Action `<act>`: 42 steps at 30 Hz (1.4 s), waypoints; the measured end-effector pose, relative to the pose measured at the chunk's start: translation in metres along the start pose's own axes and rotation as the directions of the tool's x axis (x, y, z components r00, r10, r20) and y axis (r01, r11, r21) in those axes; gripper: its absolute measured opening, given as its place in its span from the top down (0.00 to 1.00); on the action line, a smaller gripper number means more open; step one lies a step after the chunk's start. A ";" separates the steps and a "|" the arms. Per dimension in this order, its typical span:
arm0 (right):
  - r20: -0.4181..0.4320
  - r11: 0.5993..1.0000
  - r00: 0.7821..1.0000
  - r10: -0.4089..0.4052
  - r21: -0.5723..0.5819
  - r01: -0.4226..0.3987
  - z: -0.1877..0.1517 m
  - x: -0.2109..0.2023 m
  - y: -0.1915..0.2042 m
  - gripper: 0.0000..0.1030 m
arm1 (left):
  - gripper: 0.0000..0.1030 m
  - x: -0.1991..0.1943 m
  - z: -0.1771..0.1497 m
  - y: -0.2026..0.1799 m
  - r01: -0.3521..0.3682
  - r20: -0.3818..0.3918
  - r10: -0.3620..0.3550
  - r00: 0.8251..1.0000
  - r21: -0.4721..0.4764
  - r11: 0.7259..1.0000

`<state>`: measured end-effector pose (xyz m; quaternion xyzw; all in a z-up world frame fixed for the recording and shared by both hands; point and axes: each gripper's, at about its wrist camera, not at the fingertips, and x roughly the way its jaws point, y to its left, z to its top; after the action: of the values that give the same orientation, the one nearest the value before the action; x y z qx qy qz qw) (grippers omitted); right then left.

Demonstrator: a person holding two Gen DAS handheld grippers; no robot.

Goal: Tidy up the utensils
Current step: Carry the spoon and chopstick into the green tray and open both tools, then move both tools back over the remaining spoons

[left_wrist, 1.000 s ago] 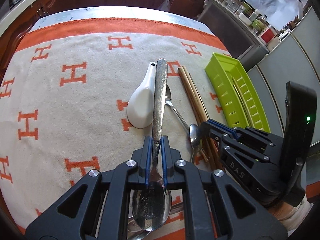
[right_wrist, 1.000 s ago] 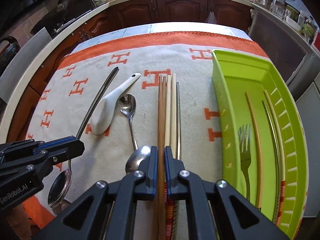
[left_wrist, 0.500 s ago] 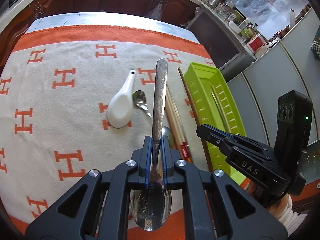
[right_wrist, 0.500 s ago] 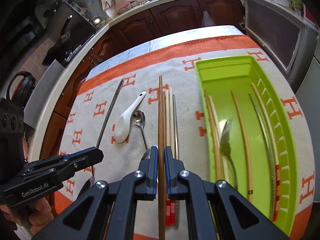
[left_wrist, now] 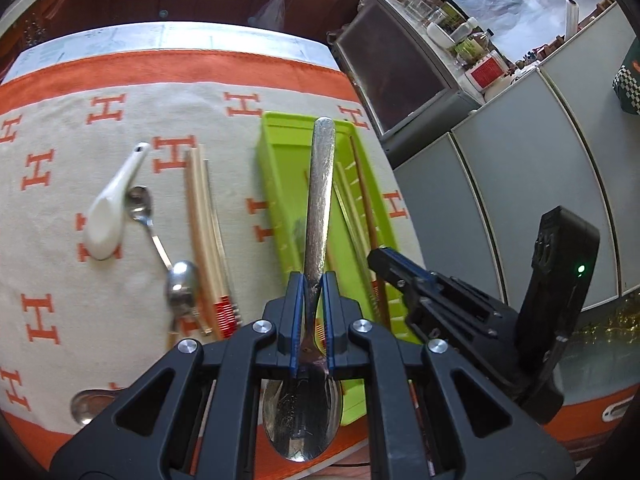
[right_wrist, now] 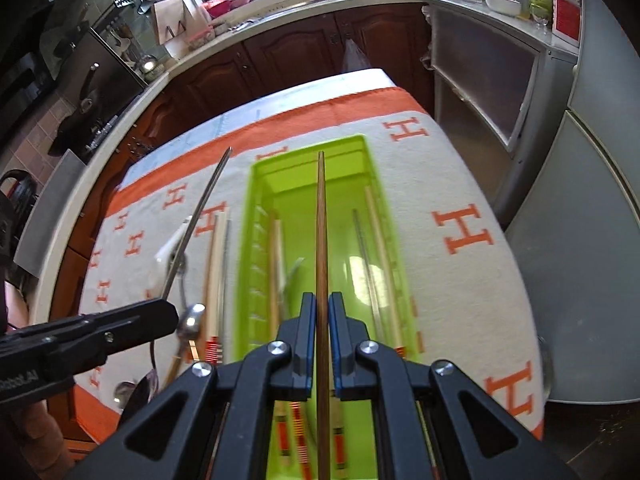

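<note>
Utensils are split between a green tray [right_wrist: 256, 240] and the orange-and-cream cloth [left_wrist: 80, 128] that covers the bench. The left tool [left_wrist: 313, 280] is clamped on a steel spoon [left_wrist: 318, 200], bowl toward the camera, handle pointing out over the tray. The right tool [right_wrist: 322, 300] is clamped on a dark wooden chopstick [right_wrist: 321, 220], which runs lengthwise above the middle of the tray. Inside the tray lie several chopsticks and what looks like a fork, blurred. On the cloth left of the tray lie a white ceramic spoon [left_wrist: 110, 212], two small steel spoons [left_wrist: 140, 204] and pale chopsticks with red-striped ends [left_wrist: 206, 232].
</note>
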<state>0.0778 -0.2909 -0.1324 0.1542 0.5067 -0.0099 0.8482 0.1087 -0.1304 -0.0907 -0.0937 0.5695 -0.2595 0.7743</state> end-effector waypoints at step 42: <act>-0.040 0.973 0.976 0.216 -0.078 -0.218 -0.031 -0.023 0.054 0.85 | 0.87 -0.064 -0.049 0.072 -0.225 -0.017 0.235 0.972 0.240 0.944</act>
<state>0.0495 -0.2345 -0.1122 0.1740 0.5001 0.1059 0.8416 0.0706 -0.0293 -0.0860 0.0721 0.5589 -0.2353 0.7919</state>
